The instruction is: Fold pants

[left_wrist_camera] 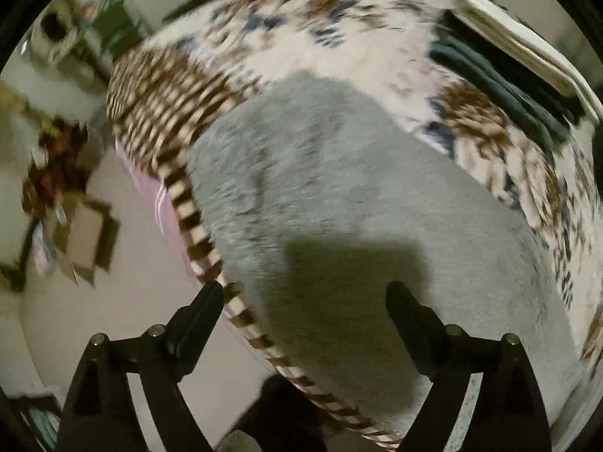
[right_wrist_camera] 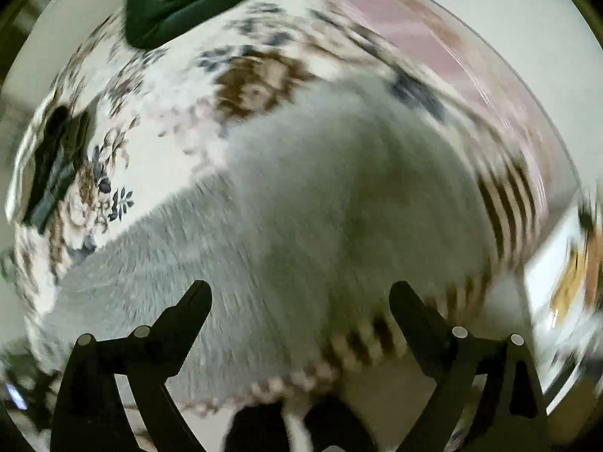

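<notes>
- Patterned bedding, a blanket [left_wrist_camera: 339,30] with brown and blue flowers and a striped edge, covers the surface under both cameras; pale floor [left_wrist_camera: 124,301] shows beside it.
- Grey pants [left_wrist_camera: 339,188] lie spread on the blanket, close in front of both grippers; both views are blurred.
- Left gripper [left_wrist_camera: 305,290] hangs above the pants with fingers wide apart, holding nothing.
- Right gripper [right_wrist_camera: 301,290] is likewise spread wide and empty over the grey cloth.
- Dark folded clothes [left_wrist_camera: 501,79] lie farther back on the blanket, apart from the pants.
- Cardboard boxes [left_wrist_camera: 86,233] sit on the floor.
</notes>
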### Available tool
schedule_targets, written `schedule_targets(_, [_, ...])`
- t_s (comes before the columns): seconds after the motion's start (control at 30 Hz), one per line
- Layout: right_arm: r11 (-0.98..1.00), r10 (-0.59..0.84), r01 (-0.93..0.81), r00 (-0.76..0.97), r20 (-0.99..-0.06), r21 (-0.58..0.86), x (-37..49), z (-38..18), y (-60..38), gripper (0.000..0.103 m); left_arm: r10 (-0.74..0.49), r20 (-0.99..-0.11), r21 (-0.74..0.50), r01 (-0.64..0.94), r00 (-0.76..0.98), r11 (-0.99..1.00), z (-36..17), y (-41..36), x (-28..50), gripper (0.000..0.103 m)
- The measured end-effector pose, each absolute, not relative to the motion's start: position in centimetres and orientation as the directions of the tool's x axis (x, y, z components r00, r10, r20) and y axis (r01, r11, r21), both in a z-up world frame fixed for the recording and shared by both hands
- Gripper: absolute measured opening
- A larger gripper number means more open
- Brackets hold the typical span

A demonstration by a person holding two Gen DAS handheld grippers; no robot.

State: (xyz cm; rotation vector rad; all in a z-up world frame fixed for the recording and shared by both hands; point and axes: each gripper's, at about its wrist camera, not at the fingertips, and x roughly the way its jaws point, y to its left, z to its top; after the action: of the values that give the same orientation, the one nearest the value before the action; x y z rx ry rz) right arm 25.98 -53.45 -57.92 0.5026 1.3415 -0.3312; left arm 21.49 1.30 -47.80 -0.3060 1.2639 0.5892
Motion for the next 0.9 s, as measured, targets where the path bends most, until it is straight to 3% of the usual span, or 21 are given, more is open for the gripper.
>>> schedule_targets(0.13, [0.939, -0.139, 0.336, 0.175, -0.975, -0.073, 33.8, -59.9, -50.2, 0.097, 0.310, -0.936, 0.205, -0.464, 0.164, 0.862, -47.4, -3.3, 22.5, 0.088])
schedule_targets(0.3, [0.955, -0.157, 0.274, 0.137, -0.978, -0.115, 37.8, -63.0, -48.3, 0.095, 0.386, -0.897, 0.317, -0.296, 0.214, 0.901, -47.7, -9.4, 23.7, 0.088])
schedule_targets(0.33, [0.956, -0.154, 0.271, 0.127, -0.980, -0.115, 38.1, -63.5, -48.0, 0.088, 0.391, -0.893, 0.327, -0.276, 0.222, 0.904, -47.6, -10.0, 24.0, 0.088])
schedule_targets(0.4, [0.954, -0.140, 0.282, 0.111, -0.984, -0.104, 38.2, -64.5, -47.9, 0.058, 0.398, -0.887, 0.346, -0.236, 0.233, 0.908, -47.7, -11.7, 24.4, 0.088])
schedule_targets(0.43, [0.950, -0.133, 0.299, 0.114, -0.985, -0.094, 37.7, -64.5, -48.4, 0.029, 0.399, -0.886, 0.353, -0.216, 0.237, 0.910, -47.8, -12.4, 24.7, 0.088])
schedule_targets(0.47, [0.945, -0.134, 0.316, 0.125, -0.983, -0.088, 37.7, -64.4, -48.6, 0.015, 0.401, -0.884, 0.361, -0.194, 0.241, 0.912, -48.0, -13.2, 24.9, 0.088])
schedule_targets(0.57, [0.916, -0.102, 0.400, 0.218, -0.971, -0.006, 35.1, -62.2, -51.3, 0.008, 0.400, -0.877, 0.374, -0.145, 0.266, 0.916, -47.9, -15.2, 25.2, 0.088])
schedule_targets(0.73, [0.794, -0.055, 0.584, 0.343, -0.938, 0.167, 28.0, -58.5, -58.3, 0.008, 0.390, -0.878, 0.378, -0.097, 0.279, 0.921, -48.2, -17.3, 25.2, 0.088])
schedule_targets(0.9, [0.598, 0.035, 0.762, 0.285, -0.958, 0.249, 20.9, -62.7, -65.0, 0.009, 0.373, -0.893, 0.363, -0.086, 0.251, 0.928, -48.9, -17.8, 24.8, 0.088])
